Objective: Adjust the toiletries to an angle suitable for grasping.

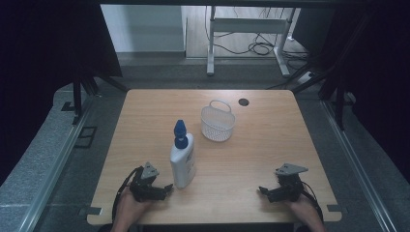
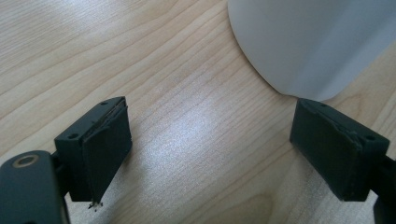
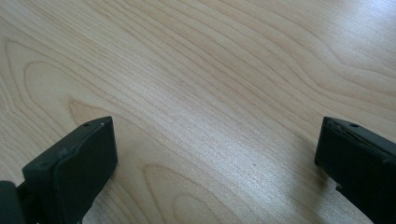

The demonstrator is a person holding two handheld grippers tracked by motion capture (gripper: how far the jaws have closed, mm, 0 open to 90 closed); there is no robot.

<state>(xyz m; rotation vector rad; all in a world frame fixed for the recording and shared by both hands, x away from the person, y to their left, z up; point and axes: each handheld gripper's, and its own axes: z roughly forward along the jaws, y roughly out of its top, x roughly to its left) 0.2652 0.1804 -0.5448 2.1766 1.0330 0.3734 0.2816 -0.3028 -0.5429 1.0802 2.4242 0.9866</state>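
Two tongs are resting released near the lower edge of the surface, and the left tongs are lying just beside the white bottle at lower centre-left, so closing around its body is probably coming next, while the right tongs are waiting apart.

Bottle: white body, blue cap, bluish print on the label. Basket: white, fine mesh pattern, white handle. Table: light wood, wavy grain lines. Left gripper and right gripper: black jaws, grey plate on top. Floor around the table is grey.
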